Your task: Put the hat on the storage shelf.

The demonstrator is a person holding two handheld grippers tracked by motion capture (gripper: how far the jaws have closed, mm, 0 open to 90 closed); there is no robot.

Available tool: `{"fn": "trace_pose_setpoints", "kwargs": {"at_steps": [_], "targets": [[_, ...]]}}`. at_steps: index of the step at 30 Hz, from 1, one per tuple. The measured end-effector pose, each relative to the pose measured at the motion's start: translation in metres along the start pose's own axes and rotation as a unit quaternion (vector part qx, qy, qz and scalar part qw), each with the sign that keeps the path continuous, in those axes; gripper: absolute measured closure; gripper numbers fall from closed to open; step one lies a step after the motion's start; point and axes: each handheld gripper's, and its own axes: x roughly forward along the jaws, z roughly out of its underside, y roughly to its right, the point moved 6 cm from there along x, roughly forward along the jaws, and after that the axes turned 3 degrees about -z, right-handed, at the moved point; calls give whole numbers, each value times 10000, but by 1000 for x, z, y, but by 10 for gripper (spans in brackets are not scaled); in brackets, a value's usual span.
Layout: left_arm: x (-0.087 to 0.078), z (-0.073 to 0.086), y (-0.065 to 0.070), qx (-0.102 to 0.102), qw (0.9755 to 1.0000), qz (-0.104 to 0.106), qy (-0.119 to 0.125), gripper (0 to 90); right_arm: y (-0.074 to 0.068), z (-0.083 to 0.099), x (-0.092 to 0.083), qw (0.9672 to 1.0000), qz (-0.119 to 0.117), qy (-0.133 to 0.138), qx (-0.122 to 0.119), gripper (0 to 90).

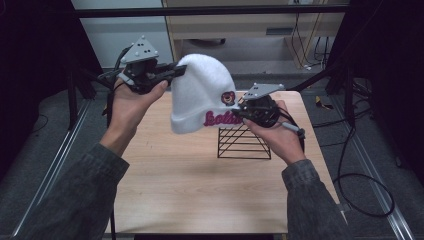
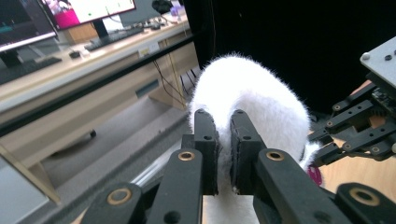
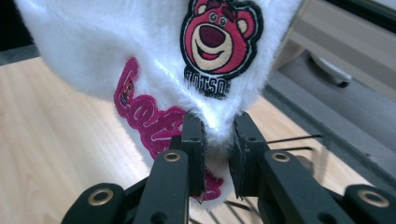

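A fluffy white beanie [image 1: 200, 90] with a pink bear patch [image 3: 219, 42] and pink lettering [image 1: 220, 118] hangs in the air above the wooden table [image 1: 190, 185], held between both grippers. My left gripper [image 1: 177, 70] is shut on the hat's upper left side; in the left gripper view its jaws pinch white fur [image 2: 252, 102]. My right gripper [image 1: 239, 111] is shut on the cuff at the hat's right edge, just below the bear patch, and the right gripper view has the fabric [image 3: 93, 51] squeezed between the jaws.
A black wire rack [image 1: 244, 142] stands on the table just below and behind the hat, under my right hand. Black cables [image 1: 360, 175] lie on the floor to the right. A desk with monitors [image 2: 70, 14] stands beyond the table.
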Motion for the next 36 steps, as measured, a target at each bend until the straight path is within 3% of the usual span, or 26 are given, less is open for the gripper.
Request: {"fn": "trace_pose_setpoints", "kwargs": {"at_steps": [5,6,13,27,36], "targets": [[19,-6,3,-28,10000,26,28,835,20,2,-9,9997,221,16,38,783],[30,-5,5,-105,9999,59,30,835,30,7,-9,9994,330,-12,91,786],[57,1,14,-153,9997,176,-75,836,50,24,-11,9985,507,-94,185,787],[79,1,35,-170,9991,343,-168,836,59,52,-20,9978,524,-194,349,789],[89,6,46,-56,9985,454,-306,836,62,67,-22,9973,527,-330,403,790]]}}
